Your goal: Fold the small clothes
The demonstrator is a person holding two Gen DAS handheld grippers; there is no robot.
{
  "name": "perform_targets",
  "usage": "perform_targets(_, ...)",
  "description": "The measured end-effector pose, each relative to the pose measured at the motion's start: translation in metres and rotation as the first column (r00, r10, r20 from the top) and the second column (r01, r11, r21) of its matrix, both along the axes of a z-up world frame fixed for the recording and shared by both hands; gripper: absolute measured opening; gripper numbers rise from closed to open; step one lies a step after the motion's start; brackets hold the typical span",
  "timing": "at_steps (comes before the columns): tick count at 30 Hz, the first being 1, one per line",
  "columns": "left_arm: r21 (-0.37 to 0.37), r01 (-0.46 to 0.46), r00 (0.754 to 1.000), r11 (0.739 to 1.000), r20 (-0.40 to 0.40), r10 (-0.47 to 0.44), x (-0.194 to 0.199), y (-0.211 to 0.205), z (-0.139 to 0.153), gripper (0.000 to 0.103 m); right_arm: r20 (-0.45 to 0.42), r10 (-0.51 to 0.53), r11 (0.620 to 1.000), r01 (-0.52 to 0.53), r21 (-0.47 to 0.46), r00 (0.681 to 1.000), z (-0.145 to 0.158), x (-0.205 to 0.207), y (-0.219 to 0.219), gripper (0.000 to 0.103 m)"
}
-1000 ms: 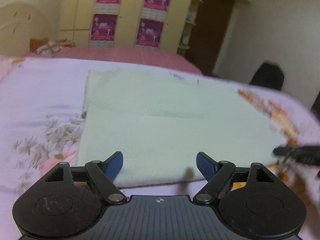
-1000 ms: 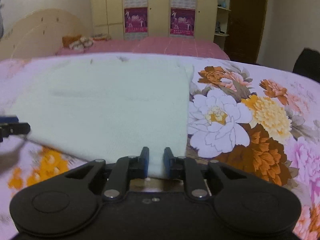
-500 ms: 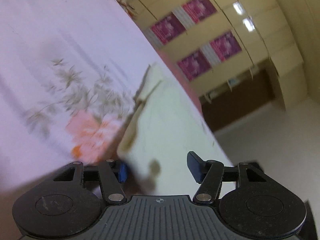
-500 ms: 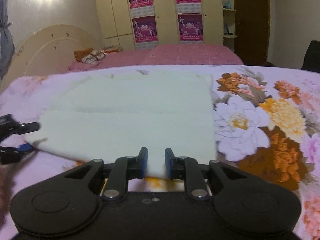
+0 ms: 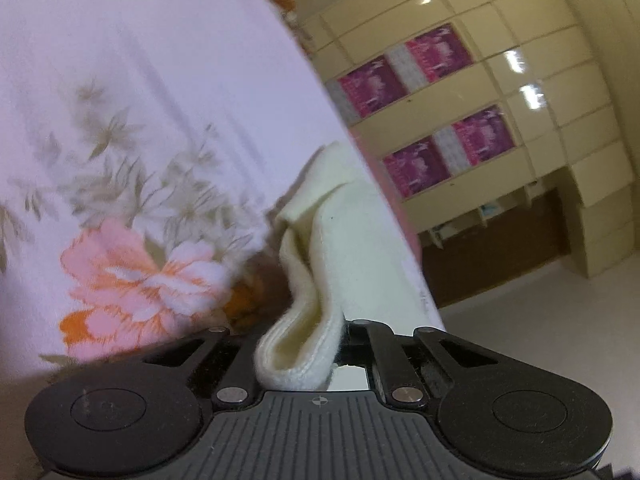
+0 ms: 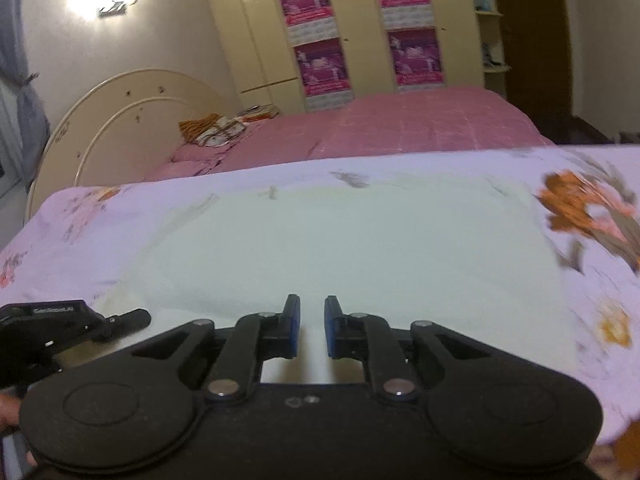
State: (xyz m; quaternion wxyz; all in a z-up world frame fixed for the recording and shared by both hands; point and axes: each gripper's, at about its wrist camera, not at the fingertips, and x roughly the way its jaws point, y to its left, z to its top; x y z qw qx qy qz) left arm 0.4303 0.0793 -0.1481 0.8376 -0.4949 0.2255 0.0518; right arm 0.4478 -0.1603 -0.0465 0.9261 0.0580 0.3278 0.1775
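A cream knitted cloth [image 6: 352, 248] lies spread on the floral bedsheet [image 6: 100, 220]. In the left wrist view my left gripper [image 5: 300, 344] is rolled on its side and shut on the cloth's near left corner [image 5: 316, 280], which bunches up between the fingers. In the right wrist view my right gripper [image 6: 308, 328] holds the cloth's near edge between its blue pads [image 6: 294, 324], with a narrow gap left between them. The left gripper's body [image 6: 60, 320] shows at the lower left of the right wrist view.
A pink bed [image 6: 380, 128] with a cream headboard [image 6: 120, 120] stands behind. A wardrobe with magenta posters [image 6: 320, 40] lines the back wall. A dark doorway [image 6: 532, 40] is at the right.
My left gripper rolled sideways, closed on the cloth's corner and lifted it. My right gripper has risen and moved forward with the near edge in its pads.
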Motion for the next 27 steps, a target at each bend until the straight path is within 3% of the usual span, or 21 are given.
perform_targets(4,0.023,0.026,0.998,0.999,0.049,-0.027,0.003,0.007,0.009,0.007,0.049,0.048,0.998,-0.046,-0.037,0.998,0.000,0.009,0.020,0.011)
perform_targets(7,0.002,0.027,1.000,1.000,0.010,-0.027,0.006,0.015,0.001,0.007,0.019,0.054,0.977,-0.049,-0.209,0.998,-0.024,0.018,0.038,0.002)
perform_targets(12,-0.001,0.046,0.998,0.999,0.033,-0.046,0.000,0.019,0.002,0.007,0.054,0.081,0.966,-0.065,-0.250,0.995,-0.026,0.013,0.042,0.001)
perform_targets(17,0.170,0.163,0.979,0.972,0.094,-0.181,0.016,-0.005,0.056,0.007,0.050,0.072,0.974,-0.060,-0.218,0.996,-0.027,0.015,0.036,0.001)
perform_targets(21,0.320,0.305,0.932,0.897,0.095,-0.351,0.043,-0.047,0.106,0.007,-0.001,0.030,0.995,-0.030,-0.096,1.000,-0.024,0.022,0.020,0.001)
perform_targets(24,0.410,0.410,0.881,0.815,0.054,-0.471,0.061,-0.091,0.128,0.007,-0.065,-0.018,0.998,0.022,0.059,0.998,-0.020,0.028,-0.006,0.002)
perform_targets(26,0.450,0.478,0.847,0.755,-0.007,-0.532,0.074,-0.120,0.130,0.007,-0.105,-0.099,0.977,0.117,0.181,0.990,-0.016,0.026,-0.039,0.009)
perform_targets(27,0.455,0.506,0.833,0.733,-0.037,-0.552,0.078,-0.132,0.129,0.007,-0.116,-0.147,0.955,0.172,0.243,0.982,-0.014,0.023,-0.061,0.019)
